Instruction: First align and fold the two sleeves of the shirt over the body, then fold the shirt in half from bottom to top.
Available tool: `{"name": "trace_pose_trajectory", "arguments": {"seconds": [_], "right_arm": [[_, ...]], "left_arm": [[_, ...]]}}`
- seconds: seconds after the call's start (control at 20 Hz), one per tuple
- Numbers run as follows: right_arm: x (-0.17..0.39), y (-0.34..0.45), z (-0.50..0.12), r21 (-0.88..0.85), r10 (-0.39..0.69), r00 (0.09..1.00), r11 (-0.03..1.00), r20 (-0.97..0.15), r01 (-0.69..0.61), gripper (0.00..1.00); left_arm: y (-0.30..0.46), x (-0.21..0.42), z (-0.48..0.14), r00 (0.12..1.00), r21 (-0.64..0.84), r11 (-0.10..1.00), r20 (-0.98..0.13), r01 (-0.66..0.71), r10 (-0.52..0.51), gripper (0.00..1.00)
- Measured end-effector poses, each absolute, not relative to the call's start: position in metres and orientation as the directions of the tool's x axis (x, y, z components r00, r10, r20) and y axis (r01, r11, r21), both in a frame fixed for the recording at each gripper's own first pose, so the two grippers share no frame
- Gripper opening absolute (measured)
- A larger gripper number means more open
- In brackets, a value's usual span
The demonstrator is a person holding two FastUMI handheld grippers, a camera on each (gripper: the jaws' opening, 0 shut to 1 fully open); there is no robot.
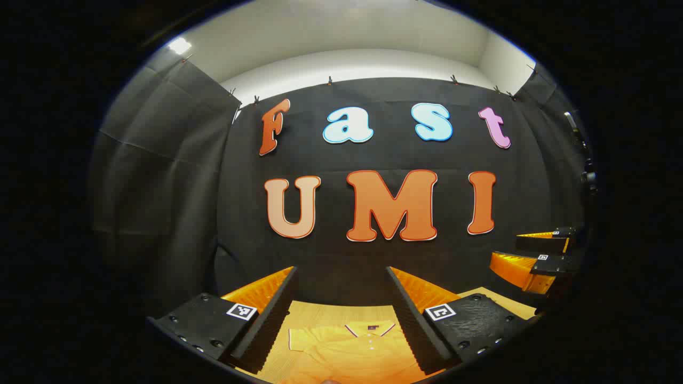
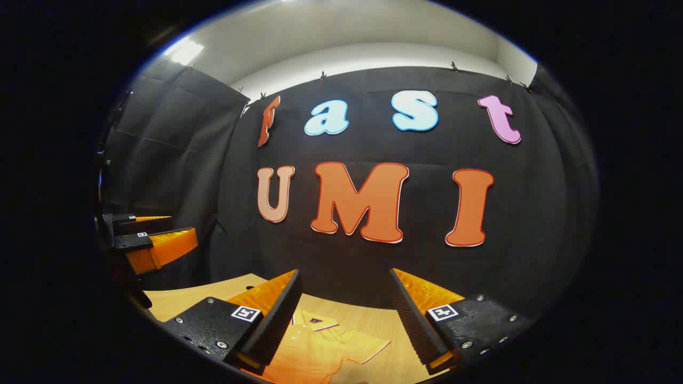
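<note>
A wooden table (image 1: 325,312) stands against a black cloth wall (image 1: 373,256). Small clips (image 1: 330,80) pin the cloth's top edge below a white wall (image 1: 352,61). A ceiling light (image 1: 180,46) glows at upper left.

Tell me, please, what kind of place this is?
Probably a recording booth: black cloth wall clipped up all around, a wooden table with a yellow shirt laid on it, both grippers open above.

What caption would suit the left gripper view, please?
Open left gripper held above a collared shirt lying on the wooden table.
</note>
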State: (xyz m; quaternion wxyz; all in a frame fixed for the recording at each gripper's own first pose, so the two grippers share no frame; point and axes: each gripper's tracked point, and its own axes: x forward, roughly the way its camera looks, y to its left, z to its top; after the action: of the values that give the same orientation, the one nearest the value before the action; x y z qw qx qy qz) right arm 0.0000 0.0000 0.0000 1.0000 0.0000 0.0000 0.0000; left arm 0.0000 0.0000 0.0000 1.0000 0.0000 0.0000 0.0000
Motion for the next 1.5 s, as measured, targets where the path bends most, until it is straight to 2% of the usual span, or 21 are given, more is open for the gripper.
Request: {"name": "trace_pose_trajectory", "arguments": {"seconds": [0.15, 0.4, 0.6, 0.8, 0.95, 1.2, 1.5], "right_arm": [[0.008, -0.007, 0.006, -0.004, -0.039, 0.999, 0.999, 0.027, 0.040, 0.98], [0.024, 0.006, -0.002, 0.034, -0.080, 0.997, 0.996, -0.019, 0.080, 0.98], [0.034, 0.020, 0.009, 0.025, -0.105, 0.994, 0.994, -0.001, 0.105, 0.98], [0.044, 0.029, 0.000, 0.044, -0.121, 0.992, 0.991, -0.033, 0.123, 0.98], [0.050, 0.021, -0.020, 0.048, -0.151, 0.984, 0.987, -0.096, 0.156, 0.98], [0.071, -0.003, -0.082, 0.083, -0.179, 0.943, 0.974, -0.280, 0.210, 0.98], [0.097, -0.026, -0.165, 0.124, -0.162, 0.828, 0.956, -0.536, 0.267, 0.98]], "left_arm": [[0.006, 0.017, 0.002, 1.000, 0.020, 1.000, 0.018, 0.014, -0.015, 0.98], [0.024, 0.035, -0.001, 0.999, 0.036, 0.998, 0.006, 0.042, -0.042, 0.98], [0.042, 0.052, 0.003, 0.998, 0.048, 0.997, 0.026, 0.058, -0.059, 0.98], [0.055, 0.058, -0.002, 0.997, 0.031, 0.997, 0.027, 0.077, -0.078, 0.98], [0.068, 0.061, 0.001, 0.996, 0.032, 0.997, 0.043, 0.073, -0.074, 0.98], [0.084, 0.059, 0.005, 0.996, 0.052, 0.997, 0.070, 0.049, -0.052, 0.98], [0.100, 0.048, 0.000, 0.999, 0.080, 0.997, 0.052, -0.010, 0.006, 0.98]]}}
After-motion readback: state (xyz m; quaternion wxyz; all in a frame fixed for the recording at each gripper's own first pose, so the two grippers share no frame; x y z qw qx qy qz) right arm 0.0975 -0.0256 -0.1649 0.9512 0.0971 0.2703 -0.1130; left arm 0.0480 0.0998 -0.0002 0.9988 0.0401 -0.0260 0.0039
